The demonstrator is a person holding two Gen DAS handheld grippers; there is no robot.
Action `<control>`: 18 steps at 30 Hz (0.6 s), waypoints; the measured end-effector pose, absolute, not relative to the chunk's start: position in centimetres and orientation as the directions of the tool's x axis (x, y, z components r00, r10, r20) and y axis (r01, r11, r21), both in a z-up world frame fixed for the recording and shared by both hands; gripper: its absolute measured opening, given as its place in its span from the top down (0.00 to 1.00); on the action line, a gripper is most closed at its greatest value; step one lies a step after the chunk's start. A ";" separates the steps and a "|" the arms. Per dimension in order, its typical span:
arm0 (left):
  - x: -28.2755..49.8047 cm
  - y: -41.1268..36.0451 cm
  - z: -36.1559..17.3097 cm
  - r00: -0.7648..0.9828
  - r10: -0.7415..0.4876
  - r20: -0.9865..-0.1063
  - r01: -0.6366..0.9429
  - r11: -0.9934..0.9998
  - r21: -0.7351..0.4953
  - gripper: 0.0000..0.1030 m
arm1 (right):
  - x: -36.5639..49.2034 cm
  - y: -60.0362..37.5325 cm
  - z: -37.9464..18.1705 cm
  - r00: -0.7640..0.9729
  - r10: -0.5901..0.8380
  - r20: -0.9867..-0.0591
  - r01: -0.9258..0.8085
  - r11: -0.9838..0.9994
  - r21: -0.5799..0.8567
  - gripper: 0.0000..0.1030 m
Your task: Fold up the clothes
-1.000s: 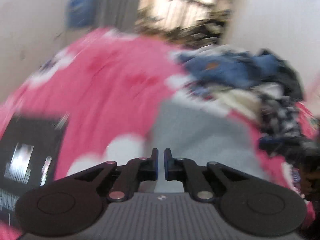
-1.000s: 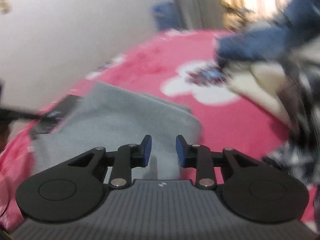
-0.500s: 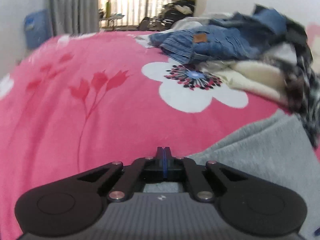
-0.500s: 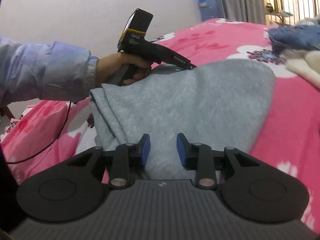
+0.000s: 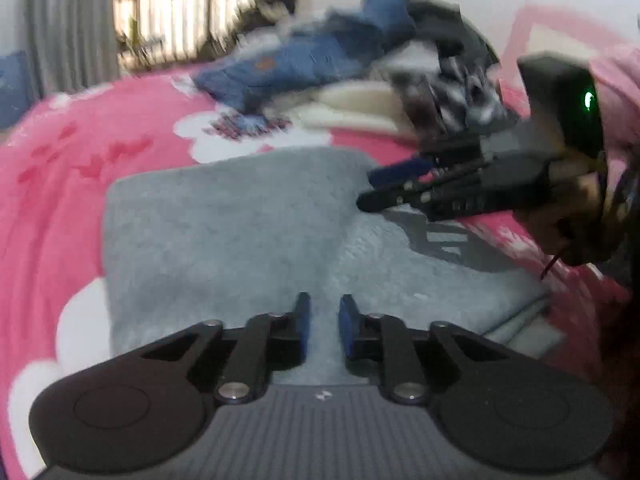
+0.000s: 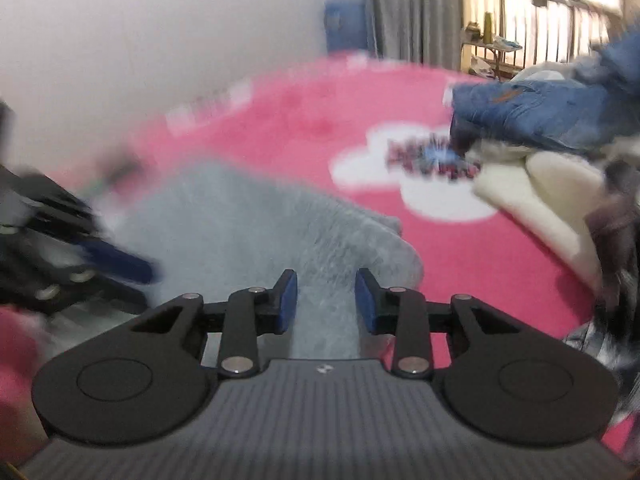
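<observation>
Folded grey garment point(image 5: 224, 232) lies flat on pink bedspread point(image 5: 60, 184). Left gripper point(image 5: 322, 320) opening, nothing pinched; right gripper point(image 6: 326, 296) spread above the cloth, gripping nothing.

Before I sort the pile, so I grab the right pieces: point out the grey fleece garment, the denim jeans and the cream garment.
grey fleece garment point(image 5: 224, 232), left wrist view, flat middle.
denim jeans point(image 6: 532, 114), right wrist view, waistband area.
cream garment point(image 6: 556, 196), right wrist view, folded top.
</observation>
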State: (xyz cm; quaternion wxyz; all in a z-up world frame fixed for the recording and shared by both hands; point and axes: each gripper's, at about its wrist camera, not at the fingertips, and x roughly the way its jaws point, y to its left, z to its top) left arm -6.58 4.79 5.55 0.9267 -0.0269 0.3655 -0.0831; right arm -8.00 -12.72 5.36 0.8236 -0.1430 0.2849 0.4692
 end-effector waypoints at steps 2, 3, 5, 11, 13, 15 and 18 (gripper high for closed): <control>-7.4 6.7 6.0 0.720 -0.182 -0.670 0.061 0.978 -0.201 0.97 | -7.7 -12.9 5.0 0.437 0.664 -0.607 -0.835 0.550 0.000 0.70; -8.1 7.3 6.3 0.724 -0.157 -0.671 0.018 0.978 -0.210 0.97 | -7.3 -13.2 5.1 0.454 0.649 -0.610 -0.817 0.576 0.004 0.70; -9.7 7.7 6.8 0.725 -0.103 -0.681 0.001 0.989 -0.148 0.97 | -5.7 -14.5 5.0 0.468 0.628 -0.621 -0.783 0.621 0.038 0.44; -10.0 5.9 9.5 0.745 -0.029 -0.666 -0.042 0.995 -0.091 0.96 | -4.7 -18.7 6.7 0.522 0.590 -0.615 -0.726 0.686 0.043 0.68; -9.8 4.6 9.8 0.784 -0.097 -0.613 0.013 0.990 -0.140 0.84 | -6.8 -19.1 7.6 0.411 0.704 -0.579 -0.790 0.592 0.159 0.68; -9.1 3.5 8.3 0.770 -0.180 -0.612 0.062 0.976 -0.210 0.71 | -8.9 -19.5 8.4 0.292 0.800 -0.525 -0.835 0.481 0.268 0.67; -8.7 2.5 5.2 0.750 -0.150 -0.644 0.066 0.986 -0.152 0.88 | -13.0 -17.6 6.6 0.086 0.813 -0.576 -0.887 0.325 0.327 0.69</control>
